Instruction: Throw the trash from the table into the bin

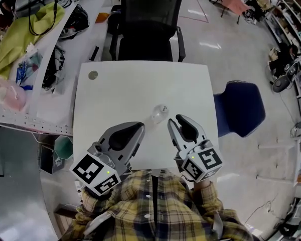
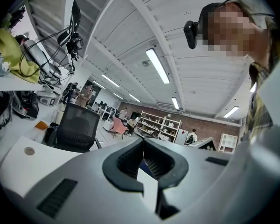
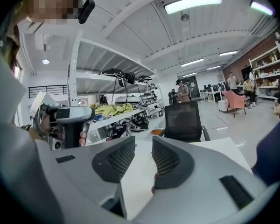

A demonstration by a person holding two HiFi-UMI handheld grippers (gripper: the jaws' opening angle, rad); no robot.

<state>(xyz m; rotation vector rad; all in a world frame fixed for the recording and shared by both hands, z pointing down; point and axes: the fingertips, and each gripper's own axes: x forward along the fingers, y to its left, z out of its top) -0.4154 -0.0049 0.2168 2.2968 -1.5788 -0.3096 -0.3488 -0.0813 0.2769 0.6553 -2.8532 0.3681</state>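
Your left gripper (image 1: 141,127) has its jaws pressed together with nothing between them. Your right gripper (image 1: 174,120) stands narrowly parted, and only bare table shows through the gap. Both sit low over the near part of the table (image 1: 115,92), flanking the trash (image 1: 160,113) — a small crumpled, clear-looking piece lying just ahead of the right jaws, untouched.

Judgement: the right gripper is placed to take it, with its gap pointing towards the piece, though that gap looks tight for the job.

Neither gripper view shows the trash; the jaw bodies block it. The bin is unconfirmed — the dark blue object (image 1: 239,108) beside the table's right edge may be it, or a seat.
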